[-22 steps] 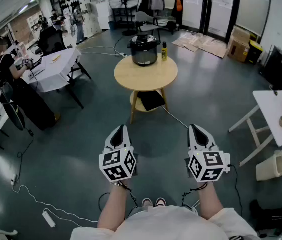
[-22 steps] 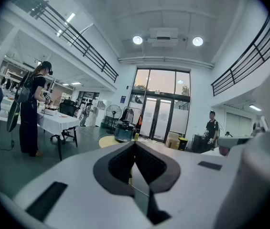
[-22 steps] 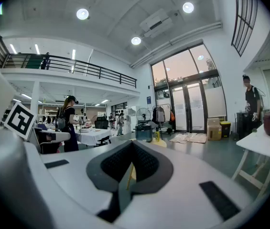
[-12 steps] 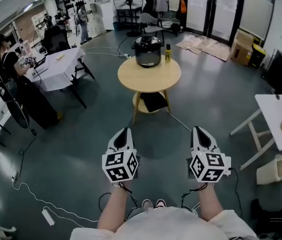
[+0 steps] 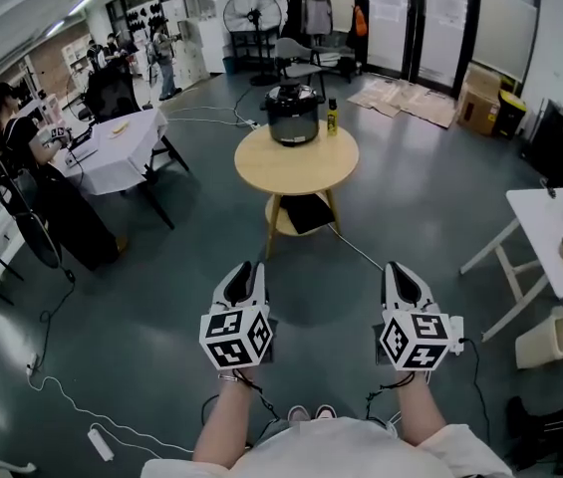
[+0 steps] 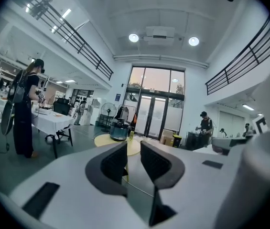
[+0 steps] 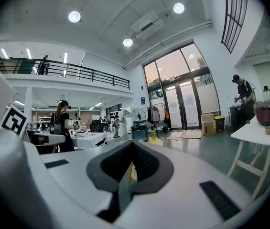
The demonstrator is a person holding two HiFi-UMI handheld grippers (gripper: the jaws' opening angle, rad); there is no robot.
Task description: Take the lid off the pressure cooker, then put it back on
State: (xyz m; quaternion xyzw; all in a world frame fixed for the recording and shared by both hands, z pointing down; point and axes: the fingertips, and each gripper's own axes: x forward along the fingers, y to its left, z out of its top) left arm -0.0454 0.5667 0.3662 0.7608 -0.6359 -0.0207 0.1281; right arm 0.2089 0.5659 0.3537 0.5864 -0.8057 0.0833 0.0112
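Pressure cooker (image 5: 292,115), lid (image 5: 292,94) seated, far ahead on round table (image 5: 296,167), well beyond 2 grippers carried level, presumably for approach: left gripper (image 5: 244,268) narrowly parted, empty; right gripper (image 5: 401,270) closed on nothing.

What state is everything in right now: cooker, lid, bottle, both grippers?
pressure cooker: closed, standing on the round table, far ahead of both grippers.
lid: seated on the cooker, not yet taken off.
yellow bottle: upright on the table, to the cooker's right in the head view.
left gripper: jaws a little apart, nothing between them.
right gripper: jaws together, empty.
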